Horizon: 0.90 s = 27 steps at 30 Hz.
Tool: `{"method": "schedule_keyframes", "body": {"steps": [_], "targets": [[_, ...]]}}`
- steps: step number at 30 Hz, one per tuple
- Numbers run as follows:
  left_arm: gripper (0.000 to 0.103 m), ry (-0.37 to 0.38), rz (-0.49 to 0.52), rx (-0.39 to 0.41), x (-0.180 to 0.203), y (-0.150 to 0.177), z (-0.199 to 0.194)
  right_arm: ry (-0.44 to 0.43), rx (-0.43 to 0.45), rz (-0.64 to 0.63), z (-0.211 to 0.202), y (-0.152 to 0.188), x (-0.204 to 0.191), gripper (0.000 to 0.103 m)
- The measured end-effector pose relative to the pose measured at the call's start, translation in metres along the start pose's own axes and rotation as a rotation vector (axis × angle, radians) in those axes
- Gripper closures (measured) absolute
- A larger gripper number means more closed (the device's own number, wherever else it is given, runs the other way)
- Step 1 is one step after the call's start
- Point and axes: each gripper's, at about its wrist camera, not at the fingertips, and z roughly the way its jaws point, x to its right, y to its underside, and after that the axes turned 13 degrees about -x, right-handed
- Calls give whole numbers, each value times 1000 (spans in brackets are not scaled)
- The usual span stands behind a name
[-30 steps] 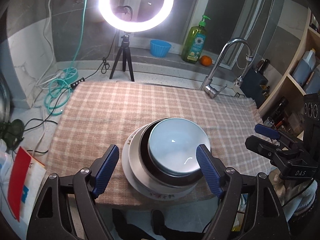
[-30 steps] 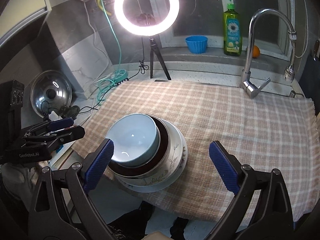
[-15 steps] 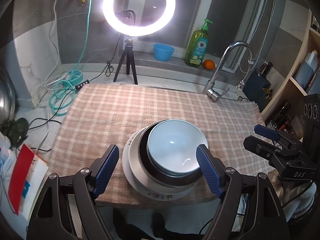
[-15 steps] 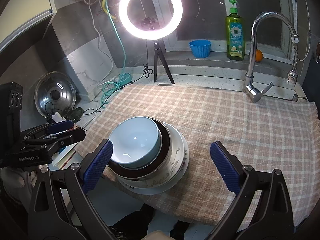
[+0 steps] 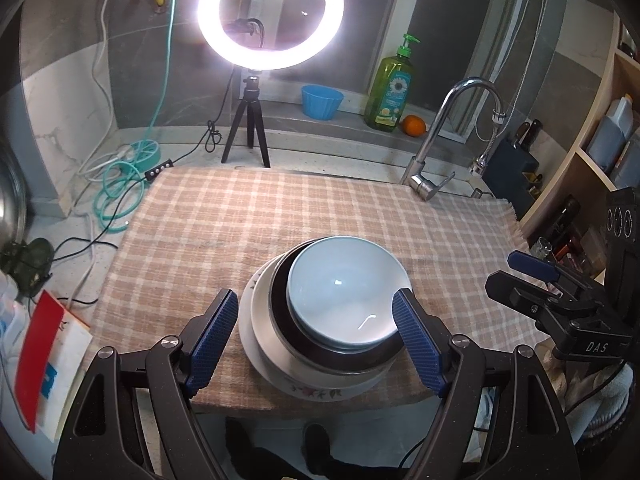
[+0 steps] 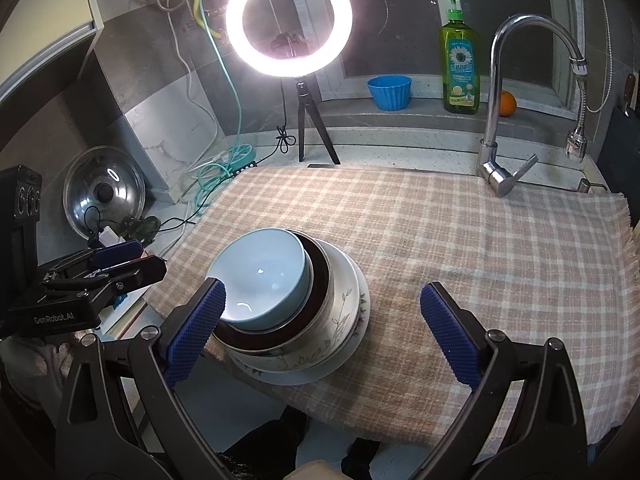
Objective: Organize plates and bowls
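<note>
Bowls (image 5: 346, 286) stacked on plate (image 6: 352, 340), checked cloth (image 6: 460, 248) over counter, ring light (image 5: 270, 14) behind – both grippers (image 5: 316, 340) (image 6: 322, 328) spread wide, empty

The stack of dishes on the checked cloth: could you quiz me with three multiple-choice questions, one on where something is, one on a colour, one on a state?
1. Where is the stack of dishes?
A near cloth edge
B windowsill
C under the tap

2. Colour of the top bowl?
A red
B pale blue
C black

3. The left gripper is
A shut on a plate
B open, empty
C holding soap

Answers:
1 A, it sits at the checked cloth's near edge.
2 B, its inside is pale blue.
3 B, jaws apart either side of the stack.
</note>
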Motion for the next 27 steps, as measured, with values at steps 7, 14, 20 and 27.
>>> {"method": "schedule_keyframes", "body": {"steps": [7, 14, 20, 27], "targets": [[23, -3, -4, 5, 0, 0, -2, -3, 1, -4, 0, -2, 3, 3], [23, -5, -1, 11, -2, -1, -4, -2, 3, 4, -1, 1, 4, 3], [23, -41, 6, 22, 0, -3, -6, -5, 9, 31, -1, 3, 3, 3], [23, -50, -15, 16, -7, -5, -3, -2, 8, 35, -1, 3, 4, 3]]}}
